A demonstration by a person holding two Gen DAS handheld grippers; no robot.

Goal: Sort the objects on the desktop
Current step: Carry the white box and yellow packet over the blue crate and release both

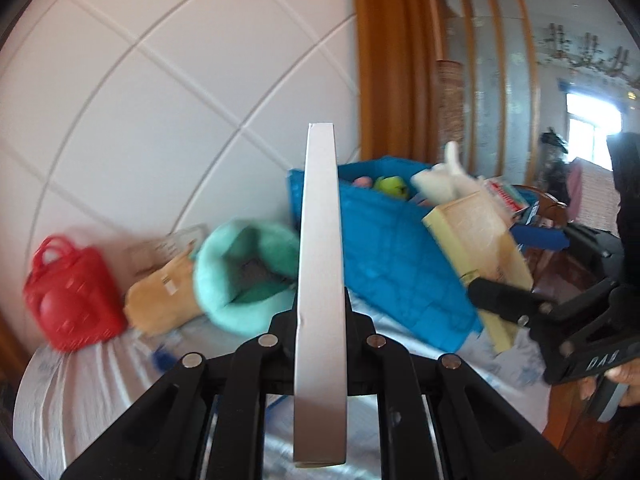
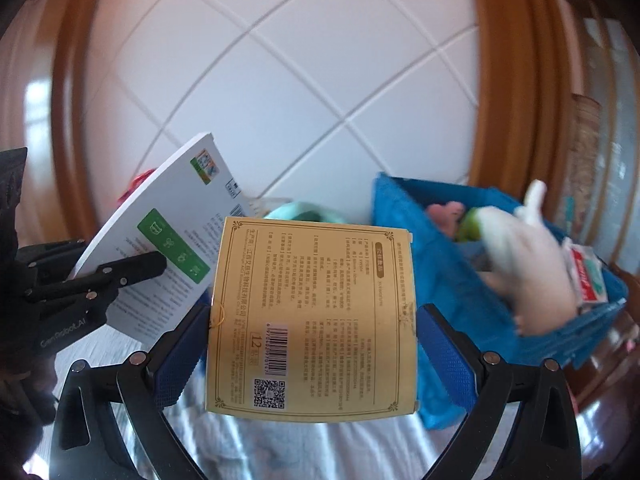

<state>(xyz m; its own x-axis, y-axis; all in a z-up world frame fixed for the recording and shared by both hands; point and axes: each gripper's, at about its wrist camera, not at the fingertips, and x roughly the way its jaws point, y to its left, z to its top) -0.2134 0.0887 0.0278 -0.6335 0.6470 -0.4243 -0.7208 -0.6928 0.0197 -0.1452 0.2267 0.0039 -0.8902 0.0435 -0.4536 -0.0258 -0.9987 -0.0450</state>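
Observation:
My left gripper [image 1: 320,312] is shut on a thin white box [image 1: 320,280], seen edge-on and held upright above the table; its printed face shows in the right wrist view [image 2: 160,248]. My right gripper [image 2: 312,340] is shut on a flat yellow box [image 2: 312,312] with a barcode and QR code; it also shows in the left wrist view [image 1: 476,248]. Both boxes hang in front of a blue fabric bin [image 1: 392,256], also in the right wrist view [image 2: 460,280], that holds a white plush toy [image 2: 532,260], a green toy [image 1: 392,187] and other items.
A mint-green soft basket [image 1: 244,272], a tan pouch [image 1: 164,300] and a red plastic bag [image 1: 72,304] stand left of the bin on a white cloth [image 1: 80,392]. A tiled white wall is behind. A wooden door frame [image 1: 388,60] is at right.

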